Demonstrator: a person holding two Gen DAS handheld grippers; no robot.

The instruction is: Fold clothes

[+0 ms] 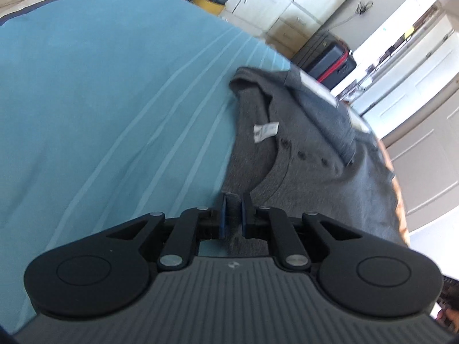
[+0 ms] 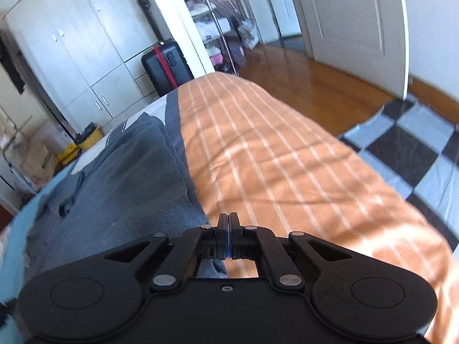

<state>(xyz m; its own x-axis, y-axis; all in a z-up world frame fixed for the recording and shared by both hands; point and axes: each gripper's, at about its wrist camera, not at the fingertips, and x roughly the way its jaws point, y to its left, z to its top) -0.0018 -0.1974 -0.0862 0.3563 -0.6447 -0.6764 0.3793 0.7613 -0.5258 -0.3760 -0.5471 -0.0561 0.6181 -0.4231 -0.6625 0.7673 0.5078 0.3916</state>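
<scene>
A grey button-neck shirt (image 1: 309, 172) lies on the bed, its collar with a white label (image 1: 266, 132) facing me and one side folded over. My left gripper (image 1: 233, 200) is shut on the shirt's near edge at the shoulder; grey cloth shows between the blue pads. In the right wrist view the shirt (image 2: 123, 177) lies left of my right gripper (image 2: 228, 220), whose jaws are pressed together with nothing seen between them, above the orange part of the bedspread beside the shirt's edge.
The bedspread is blue with pale stripes (image 1: 100, 100) on one side and orange with pale stripes (image 2: 272, 157) on the other. A black suitcase (image 2: 166, 66), white cabinets (image 2: 71, 43), a yellow bin (image 2: 90, 139) and wooden floor (image 2: 315, 86) surround the bed.
</scene>
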